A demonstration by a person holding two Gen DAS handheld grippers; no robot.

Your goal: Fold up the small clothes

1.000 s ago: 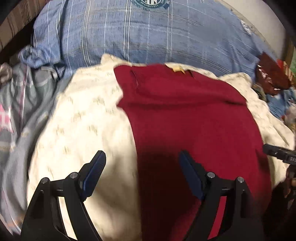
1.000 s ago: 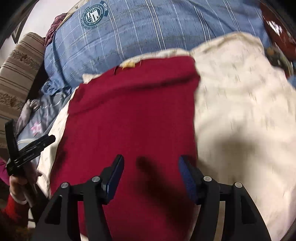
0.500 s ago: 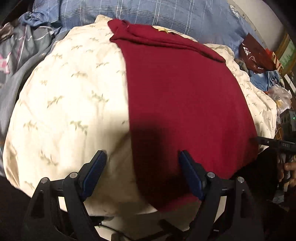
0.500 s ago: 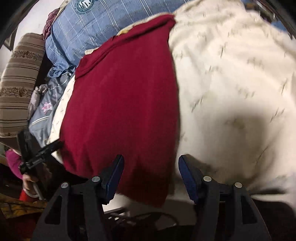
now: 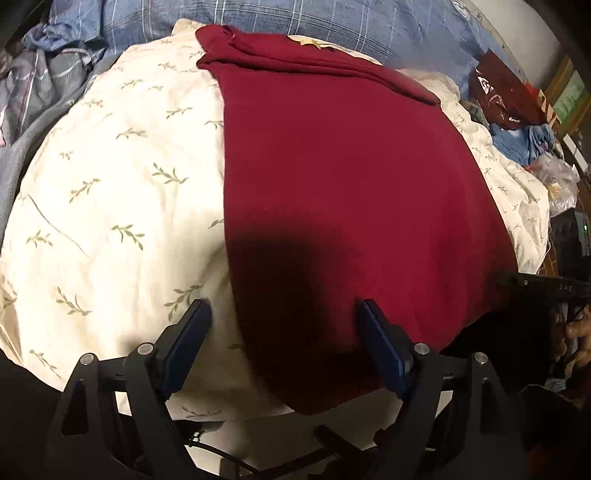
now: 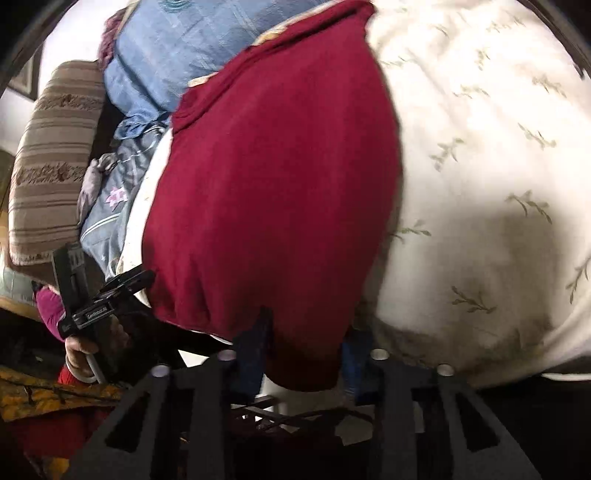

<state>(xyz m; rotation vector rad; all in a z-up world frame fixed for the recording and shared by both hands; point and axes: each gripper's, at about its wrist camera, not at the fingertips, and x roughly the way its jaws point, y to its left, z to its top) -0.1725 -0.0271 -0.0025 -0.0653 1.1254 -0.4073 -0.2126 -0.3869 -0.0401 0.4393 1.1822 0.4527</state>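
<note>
A dark red garment (image 5: 351,184) lies flat on a cream leaf-print quilt (image 5: 122,192), its far end folded over near a blue plaid pillow. My left gripper (image 5: 284,347) is open, its fingers straddling the garment's near left hem corner. In the right wrist view the garment (image 6: 280,192) hangs over the quilt's near edge, and my right gripper (image 6: 303,354) has its blue pads closing around the near right hem corner; the image is blurred. The left gripper also shows in the right wrist view (image 6: 107,295).
A blue plaid pillow (image 5: 295,18) lies at the far end. Grey-blue bedding (image 5: 40,81) is bunched at the left. A striped cushion (image 6: 51,158) stands at the left. Bags and clutter (image 5: 517,96) sit at the right. The quilt's near edge drops off.
Both grippers have drawn back toward the near hem of the garment. The right gripper's fingers have come much closer together around the hem corner. The left stays open.
</note>
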